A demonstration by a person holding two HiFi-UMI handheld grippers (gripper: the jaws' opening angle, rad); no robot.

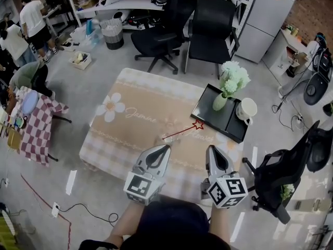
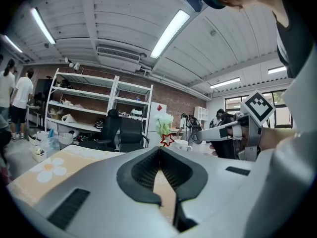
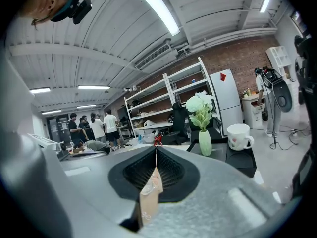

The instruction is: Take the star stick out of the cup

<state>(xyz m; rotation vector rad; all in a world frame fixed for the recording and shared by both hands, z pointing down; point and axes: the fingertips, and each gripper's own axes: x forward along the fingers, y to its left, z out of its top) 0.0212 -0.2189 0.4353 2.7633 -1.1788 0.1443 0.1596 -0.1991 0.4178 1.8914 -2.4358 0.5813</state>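
Observation:
The star stick (image 1: 183, 130), a thin rod with a red star outline at its far end, lies flat on the beige tablecloth (image 1: 135, 124). Its star shows beyond the jaw tips as the star (image 2: 167, 139) and the star (image 3: 157, 141). The white cup (image 1: 246, 109) stands on a black tray (image 1: 230, 123) at the table's right; it appears again as the cup (image 2: 182, 144) and the cup (image 3: 239, 136). My left gripper (image 1: 167, 147) (image 2: 159, 148) is shut and empty, just short of the stick's near end. My right gripper (image 1: 210, 148) (image 3: 156, 148) is shut and empty too.
A green vase of white flowers (image 1: 220, 101) shares the tray with the cup. Black office chairs (image 1: 161, 35) stand beyond the table, and another chair (image 1: 281, 173) is at its right. A checked-cloth table (image 1: 39, 126) and several people are at the left.

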